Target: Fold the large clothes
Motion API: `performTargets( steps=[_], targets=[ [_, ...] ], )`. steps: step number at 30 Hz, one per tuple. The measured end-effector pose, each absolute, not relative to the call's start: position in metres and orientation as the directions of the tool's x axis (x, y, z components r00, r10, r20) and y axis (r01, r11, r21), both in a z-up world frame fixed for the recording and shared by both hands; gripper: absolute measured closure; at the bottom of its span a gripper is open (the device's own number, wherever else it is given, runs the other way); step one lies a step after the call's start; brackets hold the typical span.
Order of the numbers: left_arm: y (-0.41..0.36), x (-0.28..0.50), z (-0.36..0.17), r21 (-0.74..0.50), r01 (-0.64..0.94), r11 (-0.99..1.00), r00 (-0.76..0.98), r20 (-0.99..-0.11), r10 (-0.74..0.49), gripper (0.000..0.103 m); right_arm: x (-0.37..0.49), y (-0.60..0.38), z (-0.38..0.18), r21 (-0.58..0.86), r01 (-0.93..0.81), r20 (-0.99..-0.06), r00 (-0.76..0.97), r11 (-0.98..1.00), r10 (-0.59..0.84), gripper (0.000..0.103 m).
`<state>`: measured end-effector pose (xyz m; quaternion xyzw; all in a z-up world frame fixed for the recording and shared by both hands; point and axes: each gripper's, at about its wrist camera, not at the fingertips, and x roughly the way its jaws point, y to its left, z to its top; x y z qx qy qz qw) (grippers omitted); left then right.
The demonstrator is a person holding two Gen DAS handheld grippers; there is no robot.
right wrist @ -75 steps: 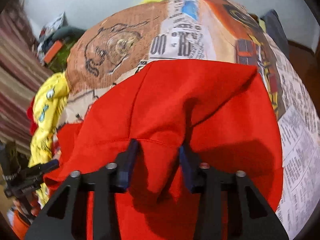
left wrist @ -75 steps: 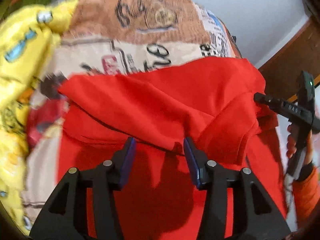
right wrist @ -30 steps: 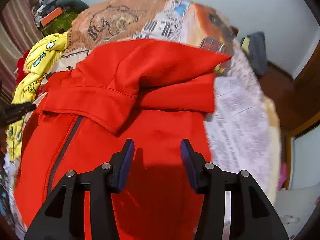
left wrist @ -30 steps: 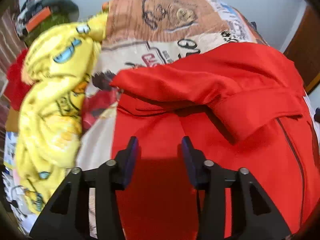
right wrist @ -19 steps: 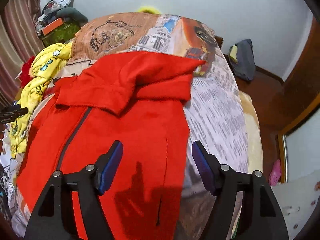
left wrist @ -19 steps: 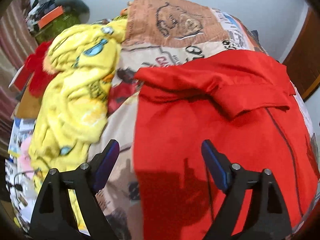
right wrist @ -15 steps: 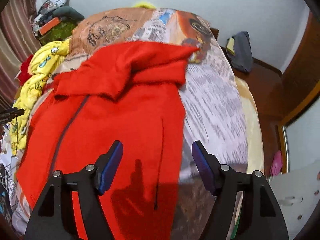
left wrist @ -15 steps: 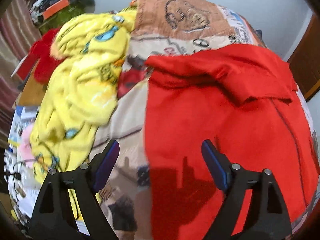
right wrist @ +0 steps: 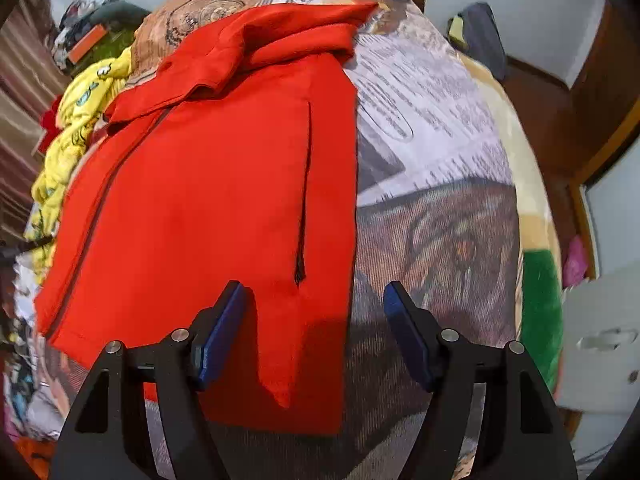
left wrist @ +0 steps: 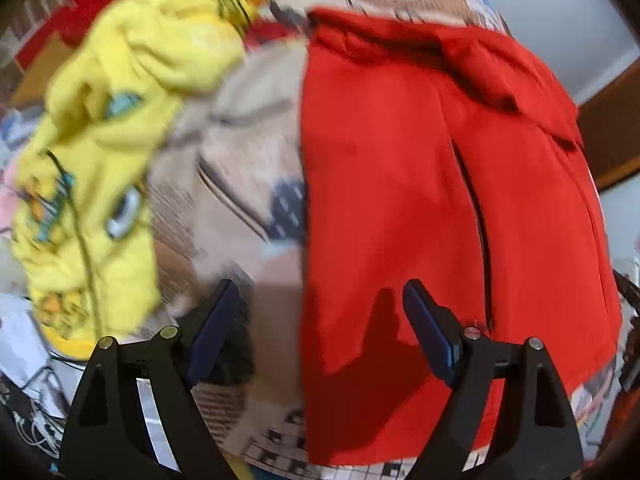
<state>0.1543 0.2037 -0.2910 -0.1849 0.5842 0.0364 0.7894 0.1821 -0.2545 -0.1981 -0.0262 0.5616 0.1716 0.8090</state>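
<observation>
A large red zip jacket (left wrist: 420,200) lies flat on the printed bedspread, its hood and sleeves folded over the upper body at the far end. In the right wrist view the red jacket (right wrist: 224,184) shows its dark front zip and a pocket slit. My left gripper (left wrist: 320,320) is open and empty above the jacket's near left hem corner. My right gripper (right wrist: 312,320) is open and empty above the near right hem corner.
A yellow patterned garment (left wrist: 112,128) is heaped to the jacket's left, also seen in the right wrist view (right wrist: 68,136). The printed bedspread (right wrist: 432,160) is bare to the jacket's right. Clutter (right wrist: 92,32) sits at the far left; a dark bag (right wrist: 480,36) is on the floor.
Both grippers let go of the folded-down hood and sleeves, opened wide, and drew back toward the near hem. The left view has swung left and is motion-blurred.
</observation>
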Motion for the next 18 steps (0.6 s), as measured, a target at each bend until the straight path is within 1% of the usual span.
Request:
performTargets(
  steps=[3, 6, 8, 10, 11, 12, 13, 14, 15, 16, 17, 18],
  targets=[
    [0.196, 0.151, -0.308, -0.281, -0.272, 0.920, 0.273, -0.940, -0.207, 0.019, 0.183, -0.263, -0.203, 0.219, -0.279, -0.908, 0.294, 0.935, 0.300, 0.035],
    [0.189, 0.148, -0.314, -0.276, -0.284, 0.918, 0.289, -0.938, -0.193, 0.019, 0.185, -0.264, -0.206, 0.258, -0.275, -0.896, 0.291, 0.926, 0.336, 0.032],
    [0.190, 0.146, -0.313, -0.292, -0.301, 0.908, 0.303, -0.932, -0.199, 0.024, 0.184, -0.260, -0.207, 0.268, -0.287, -0.890, 0.292, 0.920, 0.351, 0.033],
    [0.187, 0.144, -0.309, -0.290, -0.292, 0.911, 0.307, -0.931, -0.198, 0.038, 0.185, -0.257, -0.209, 0.294, -0.298, -0.879, 0.289, 0.908, 0.380, 0.036],
    [0.186, 0.142, -0.308, -0.284, -0.275, 0.918, 0.308, -0.931, -0.196, 0.043, 0.185, -0.255, -0.209, 0.304, -0.307, -0.874, 0.286, 0.902, 0.392, 0.043],
    [0.184, 0.140, -0.304, -0.285, -0.254, 0.924, 0.310, -0.929, -0.201, 0.052, 0.184, -0.253, -0.209, 0.312, -0.316, -0.870, 0.284, 0.896, 0.404, 0.054],
    [0.183, 0.138, -0.302, -0.290, -0.241, 0.926, 0.312, -0.927, -0.209, 0.060, 0.184, -0.250, -0.209, 0.328, -0.329, -0.864, 0.275, 0.885, 0.422, 0.058],
    [0.181, 0.136, -0.300, -0.299, -0.227, 0.927, 0.314, -0.923, -0.221, 0.063, 0.184, -0.249, -0.209, 0.329, -0.333, -0.863, 0.273, 0.884, 0.425, 0.061],
    [0.178, 0.135, -0.297, -0.303, -0.213, 0.929, 0.316, -0.921, -0.228, 0.073, 0.184, -0.248, -0.209, 0.329, -0.334, -0.863, 0.274, 0.883, 0.425, 0.069],
    [0.176, 0.133, -0.295, -0.309, -0.202, 0.930, 0.318, -0.918, -0.236, 0.088, 0.184, -0.247, -0.209, 0.338, -0.338, -0.858, 0.273, 0.878, 0.435, 0.075],
    [0.174, 0.134, -0.295, -0.317, -0.195, 0.928, 0.315, -0.916, -0.247, 0.094, 0.186, -0.246, -0.209, 0.354, -0.338, -0.853, 0.266, 0.872, 0.450, 0.081],
    [0.172, 0.134, -0.294, -0.314, -0.194, 0.929, 0.317, -0.917, -0.243, 0.098, 0.187, -0.246, -0.209, 0.367, -0.333, -0.849, 0.262, 0.869, 0.459, 0.084]
  ],
)
